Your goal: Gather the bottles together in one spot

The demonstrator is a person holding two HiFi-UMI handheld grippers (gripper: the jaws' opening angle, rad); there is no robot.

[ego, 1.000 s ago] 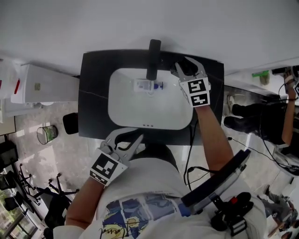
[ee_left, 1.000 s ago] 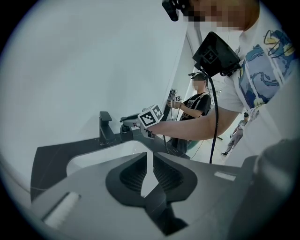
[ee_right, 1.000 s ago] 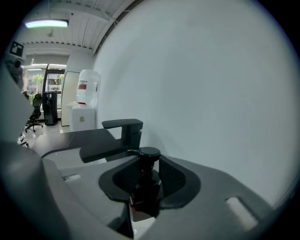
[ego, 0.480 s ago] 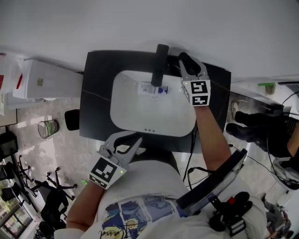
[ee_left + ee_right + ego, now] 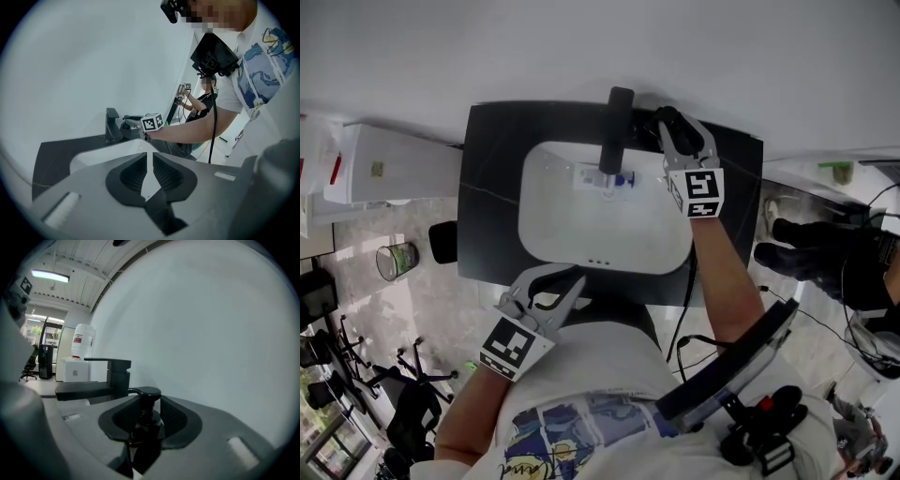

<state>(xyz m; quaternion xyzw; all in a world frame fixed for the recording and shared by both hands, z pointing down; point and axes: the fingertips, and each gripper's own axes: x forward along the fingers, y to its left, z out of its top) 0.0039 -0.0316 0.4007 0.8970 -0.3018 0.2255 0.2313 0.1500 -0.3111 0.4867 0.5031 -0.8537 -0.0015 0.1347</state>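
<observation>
**Step in hand (judged):** pick-up of 1st bottle. Gathering not yet done, as the two bottles are apart.

1. **L side.** Left claw [image 5: 152, 159] sits at the front edge of the white oval sink basin [image 5: 553, 220], which is set in the dark grey surface [image 5: 487, 187]. Its jaws are all but together, w/ only a sliver of gap. Nothing is between them, so it is idle.
2. **Centre.** A small white bottle w/ blue cap [image 5: 600, 175] lies on its side in the basin, under the spout of the black square-bodied faucet [image 5: 615, 127]. It is well apart from both claws.
3. **R side.** Right claw [image 5: 668, 127] is at the rear of the surface, just beside the faucet on its right. Its jaws are closed partway onto the neck of a black pump-top bottle [image 5: 149, 394], w/ pads on both sides and the pump head just above them. It can't be confirmed whether the bottle base is off the surface.

**Next move (judged):**
- Lift the pump bottle straight up, keeping it clear of the faucet.
- Keep it upright, since the grip is high on the neck and it may swing.
- Carry it to one chosen spot.
- Then fetch the small bottle from the basin; the left claw is free for that.
</observation>
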